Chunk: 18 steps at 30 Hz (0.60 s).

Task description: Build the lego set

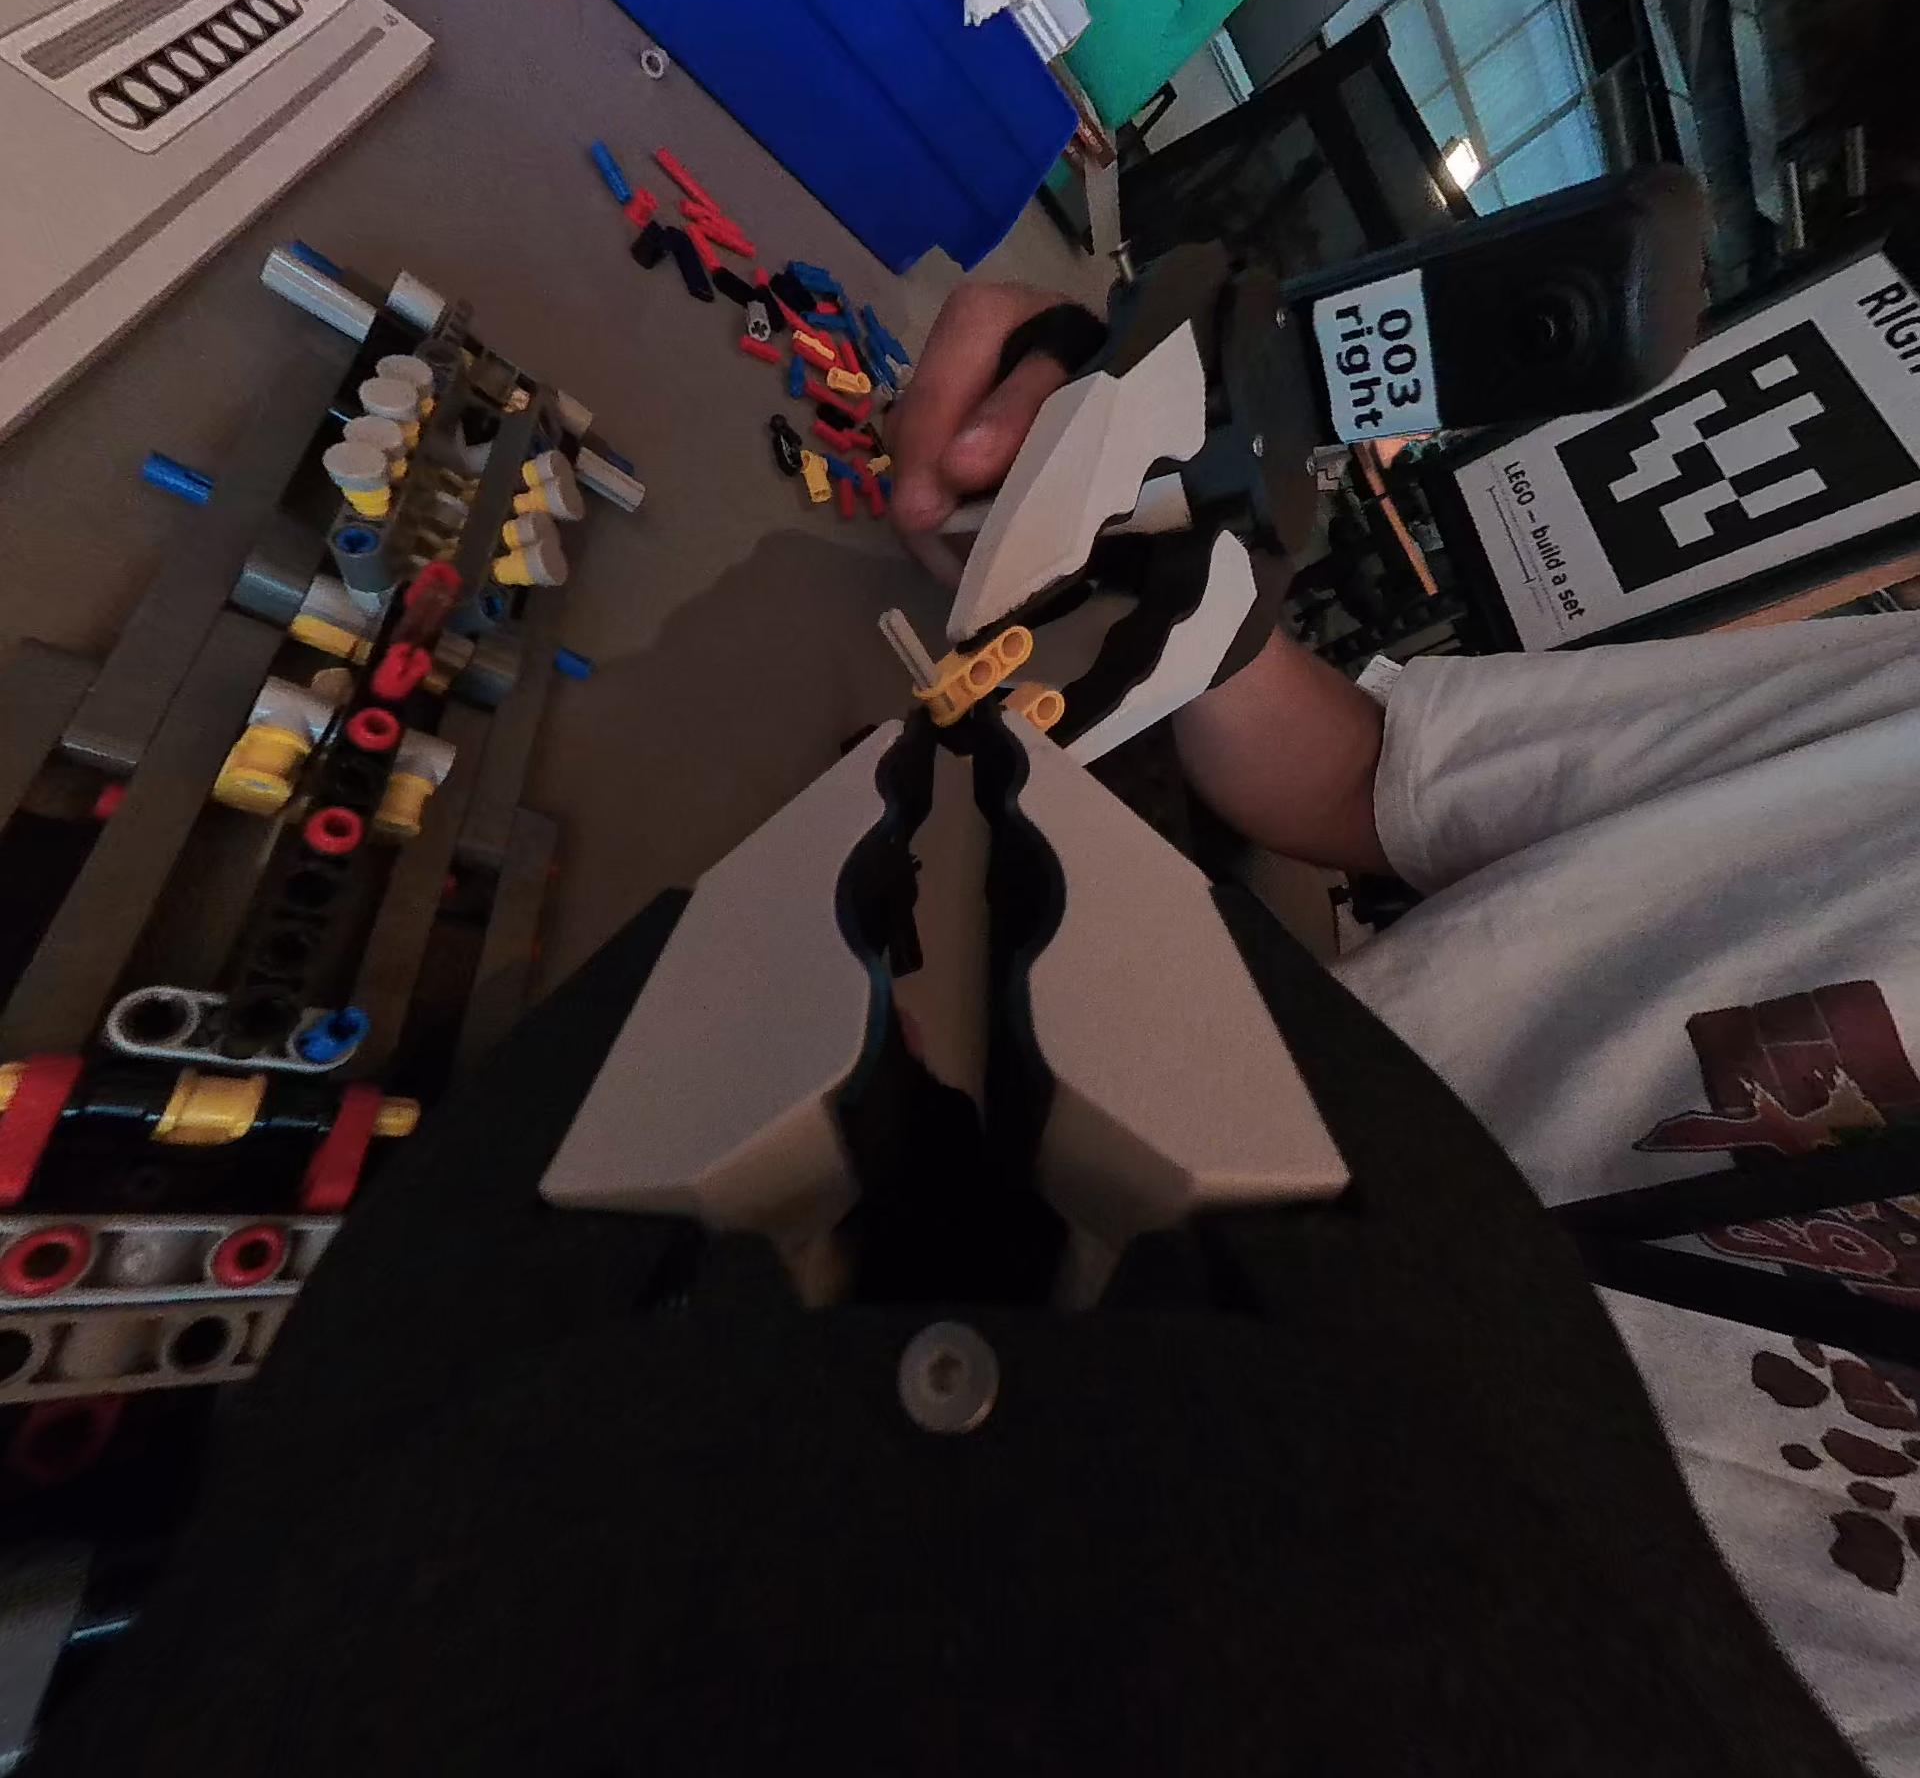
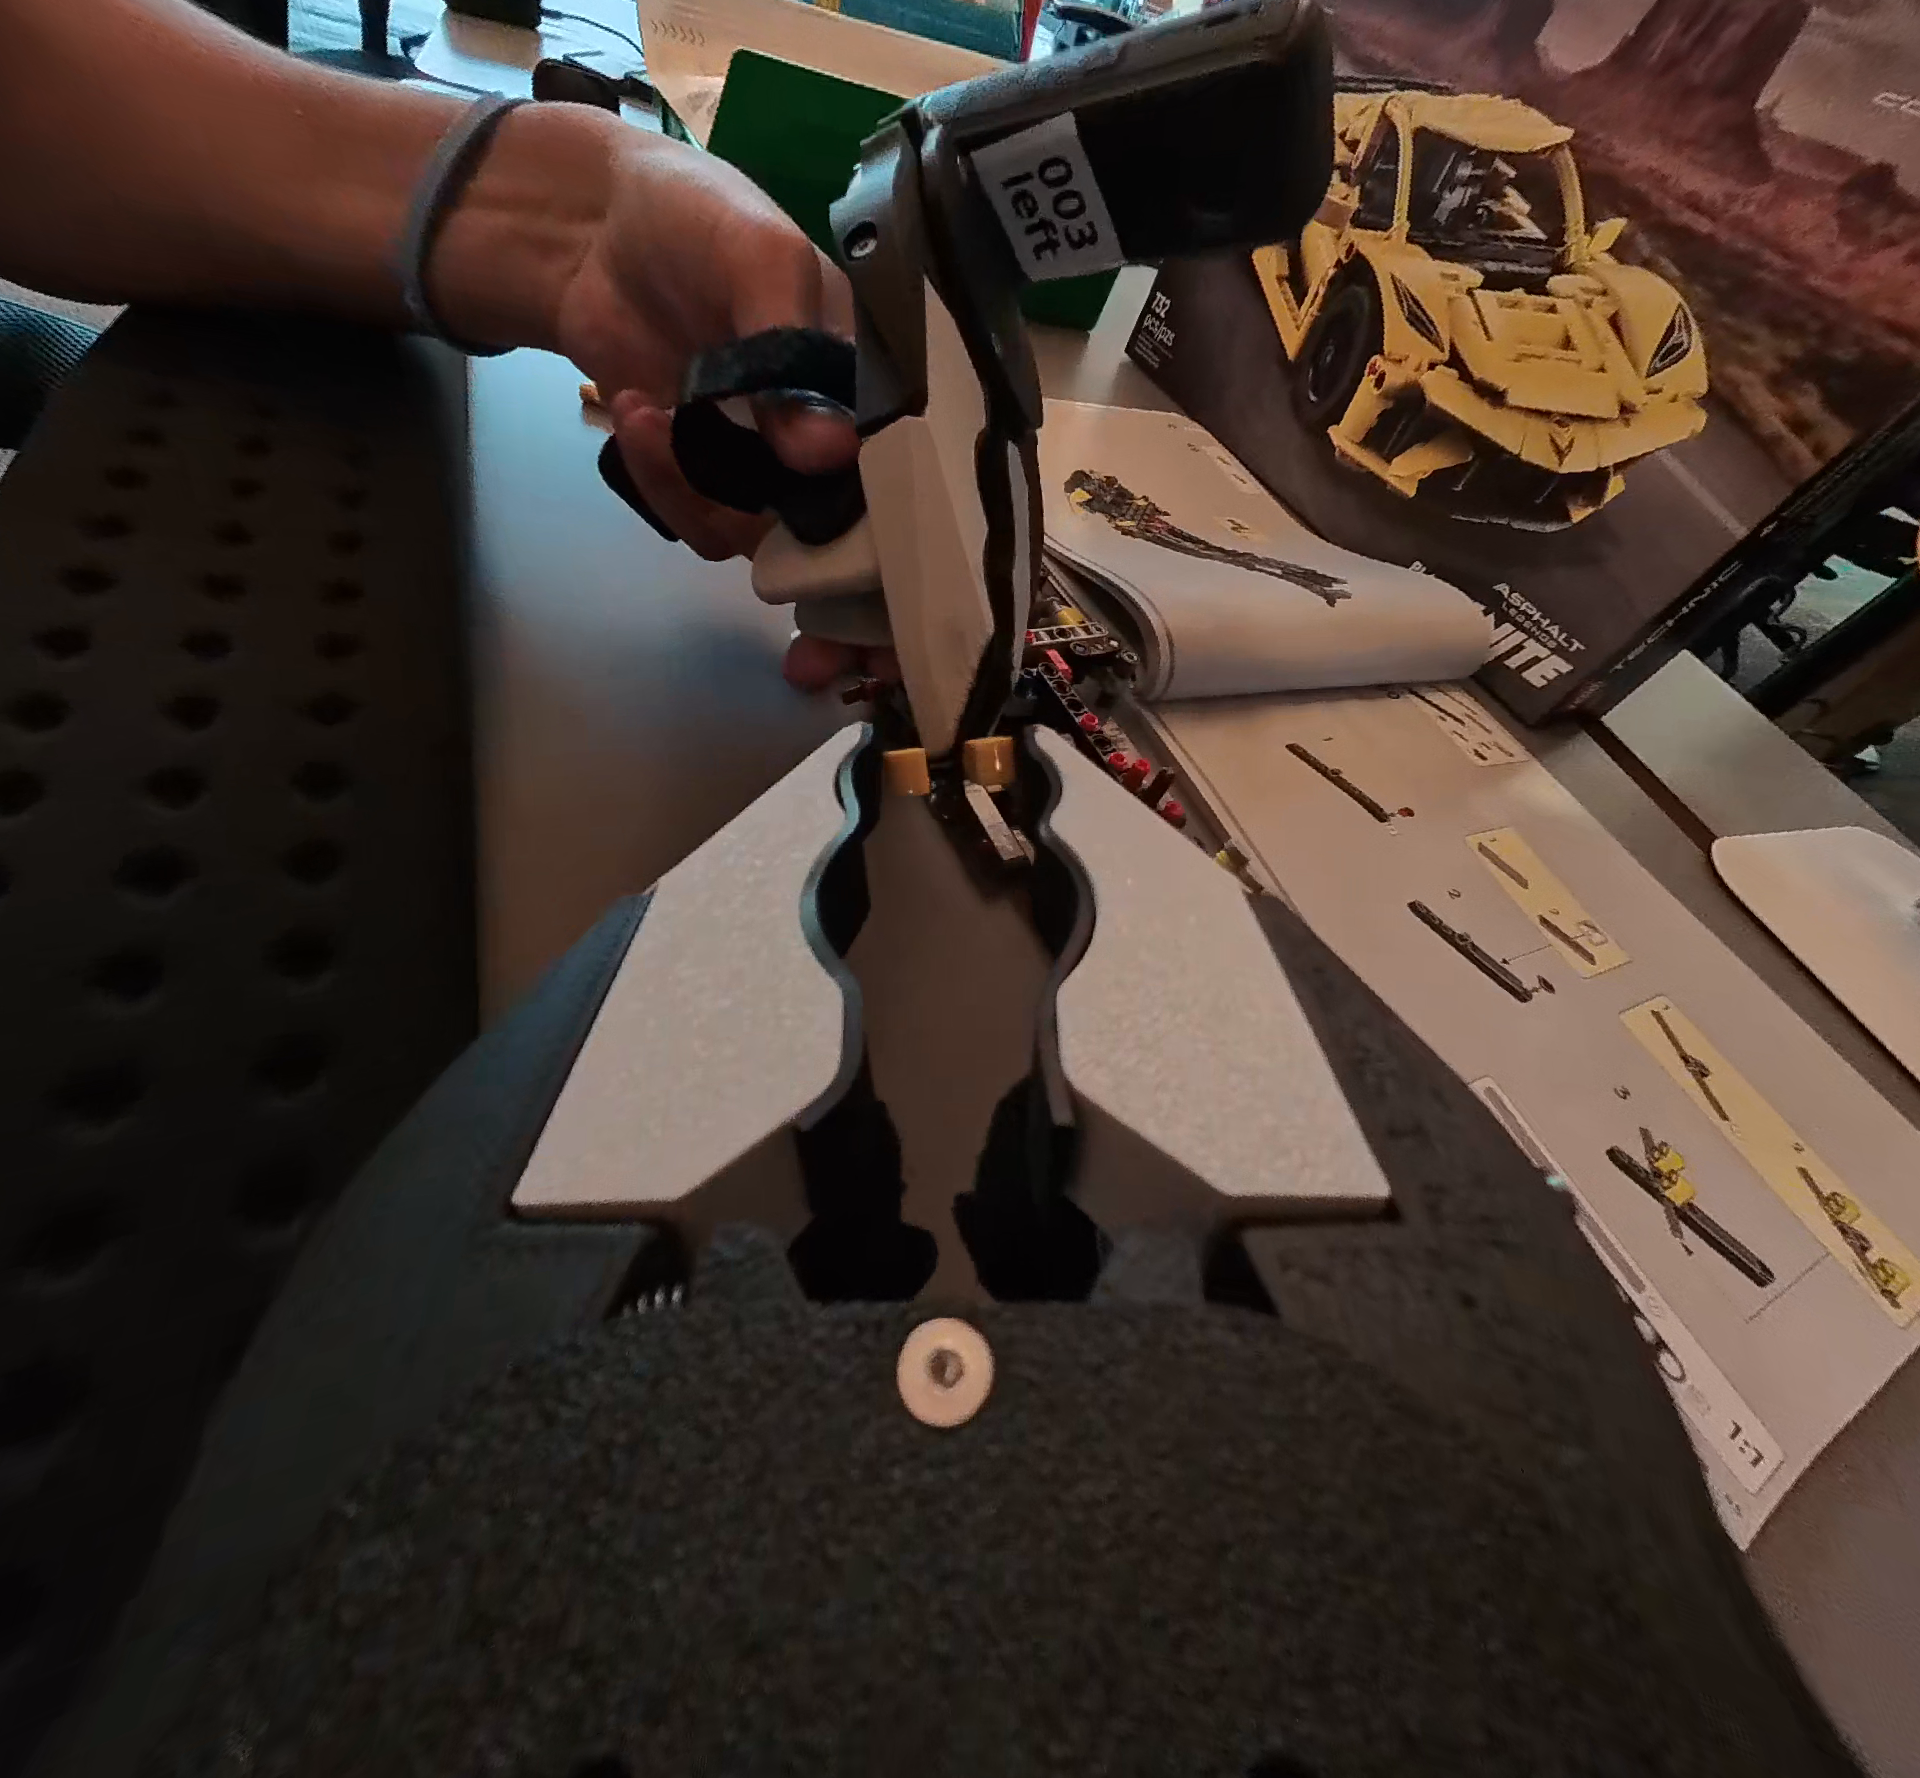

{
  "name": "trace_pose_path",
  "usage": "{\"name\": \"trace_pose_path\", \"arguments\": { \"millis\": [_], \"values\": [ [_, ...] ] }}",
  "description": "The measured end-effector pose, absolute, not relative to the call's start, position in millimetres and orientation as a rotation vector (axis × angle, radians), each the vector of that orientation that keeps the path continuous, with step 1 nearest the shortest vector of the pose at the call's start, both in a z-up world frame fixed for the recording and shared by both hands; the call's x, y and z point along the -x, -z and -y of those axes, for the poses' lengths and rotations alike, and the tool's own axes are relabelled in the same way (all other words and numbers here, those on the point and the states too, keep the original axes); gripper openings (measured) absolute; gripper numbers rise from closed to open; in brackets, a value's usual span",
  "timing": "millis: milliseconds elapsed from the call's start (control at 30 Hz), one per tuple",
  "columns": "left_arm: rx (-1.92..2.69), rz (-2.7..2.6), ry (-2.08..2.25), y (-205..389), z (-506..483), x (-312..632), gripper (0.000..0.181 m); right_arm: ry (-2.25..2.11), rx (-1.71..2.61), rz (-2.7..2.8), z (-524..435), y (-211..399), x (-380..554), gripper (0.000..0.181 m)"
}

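Note:
A small sub-assembly is held between both grippers above the table: a yellow connector [image 1: 977, 670] with a grey axle [image 1: 902, 639], a second yellow piece [image 1: 1039, 705] and a black part [image 1: 902, 897]. My left gripper [image 1: 951, 736] is shut on the black part. My right gripper [image 2: 948, 760] meets it tip to tip and is closed around the yellow pieces [image 2: 989, 758]; it also shows in the left wrist view [image 1: 1023, 679]. The left gripper [image 2: 961, 736] comes down from above in the right wrist view. The partly built chassis [image 1: 312, 741] lies on the table to the left.
A pile of loose red, blue, black and yellow pins [image 1: 821, 367] lies beyond the chassis, next to a blue bin [image 1: 831, 14]. The open instruction booklet [image 2: 1455, 897] and the set's box [image 2: 1507, 274] are at the right. A black perforated chair [image 2: 208, 689] is at the left. Both grippers' tips are close together, under 4 cm apart.

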<state>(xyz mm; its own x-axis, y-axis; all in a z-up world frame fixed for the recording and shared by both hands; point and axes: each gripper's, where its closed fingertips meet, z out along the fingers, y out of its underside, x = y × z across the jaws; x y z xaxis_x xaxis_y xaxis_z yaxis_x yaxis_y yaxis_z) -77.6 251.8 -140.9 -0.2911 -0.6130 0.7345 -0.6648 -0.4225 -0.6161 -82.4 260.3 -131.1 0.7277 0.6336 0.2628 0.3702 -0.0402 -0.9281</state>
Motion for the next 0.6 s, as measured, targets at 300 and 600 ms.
{"name": "trace_pose_path", "arguments": {
  "millis": [300, 600],
  "values": [
    [-1.934, 2.006, -1.765, 148, -262, 76, 0.012, -0.310, 1.735, 0.808, -261, 139, 81, 0.025],
    [-1.948, 2.277, -1.727, 140, -278, 81, 0.018, -0.506, 1.889, 1.006, -240, 147, 96, 0.025]
  ]
}}
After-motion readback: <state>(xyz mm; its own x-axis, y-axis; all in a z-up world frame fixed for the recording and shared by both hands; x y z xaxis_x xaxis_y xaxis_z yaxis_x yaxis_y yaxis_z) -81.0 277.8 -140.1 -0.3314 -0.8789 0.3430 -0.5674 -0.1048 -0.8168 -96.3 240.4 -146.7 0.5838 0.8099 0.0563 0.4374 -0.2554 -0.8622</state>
